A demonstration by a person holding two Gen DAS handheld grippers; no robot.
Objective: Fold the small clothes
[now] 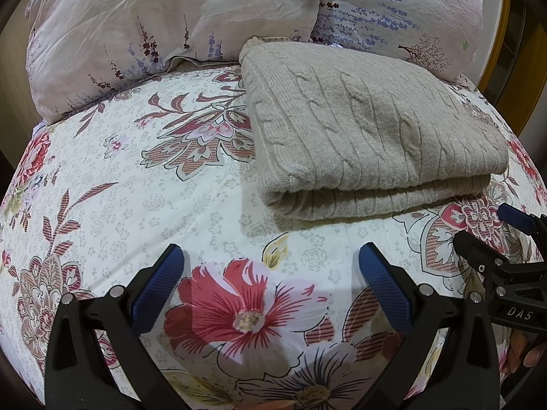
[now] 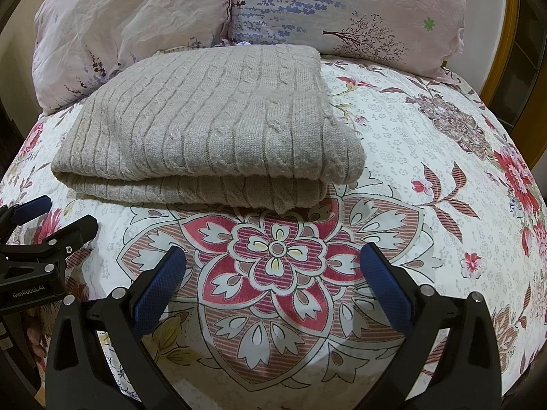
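A beige cable-knit sweater (image 1: 369,130) lies folded in a neat rectangle on the flowered bedsheet (image 1: 136,184); it also shows in the right wrist view (image 2: 212,123). My left gripper (image 1: 271,259) is open and empty, a short way in front of the sweater's folded edge. My right gripper (image 2: 273,259) is open and empty, also in front of the sweater, over a red flower print. Each gripper shows at the edge of the other's view: the right one (image 1: 485,232) and the left one (image 2: 51,215).
Two flowered pillows (image 1: 164,24) (image 2: 342,13) lean at the head of the bed behind the sweater. A wooden bed frame edge (image 2: 506,34) runs along the right side. The flowered sheet (image 2: 427,157) stretches to the right of the sweater.
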